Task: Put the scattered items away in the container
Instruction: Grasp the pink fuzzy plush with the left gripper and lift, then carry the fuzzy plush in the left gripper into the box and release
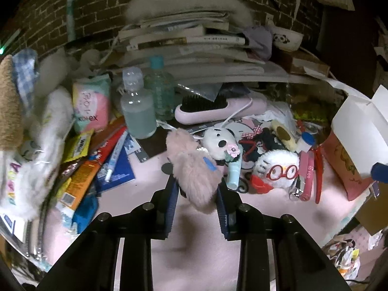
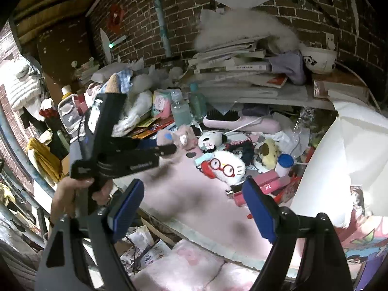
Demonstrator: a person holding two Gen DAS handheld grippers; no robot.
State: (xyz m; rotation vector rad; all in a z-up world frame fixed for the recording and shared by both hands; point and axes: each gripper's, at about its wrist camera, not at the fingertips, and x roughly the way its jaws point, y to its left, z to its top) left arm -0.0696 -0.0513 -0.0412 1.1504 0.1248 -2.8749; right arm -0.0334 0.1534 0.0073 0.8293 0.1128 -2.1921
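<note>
Pink fluffy plush (image 1: 194, 167) sits clamped between the blue pads of the left gripper (image 1: 197, 189), just above the pink table mat (image 1: 194, 254). Right gripper (image 2: 194, 208) hangs with jaws spread wide and nothing between them. Beyond the plush lie a white plush with red glasses (image 1: 278, 167), a pink hairbrush (image 1: 218, 108) and two clear bottles (image 1: 138, 111). At right stands the white paper bag (image 1: 359, 126).

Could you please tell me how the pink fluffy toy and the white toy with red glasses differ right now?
The pink fluffy toy is long, plain and pinched in the left tool; the white toy with red glasses is round, has a face and lies free on the table. Both are soft and furry.
</note>
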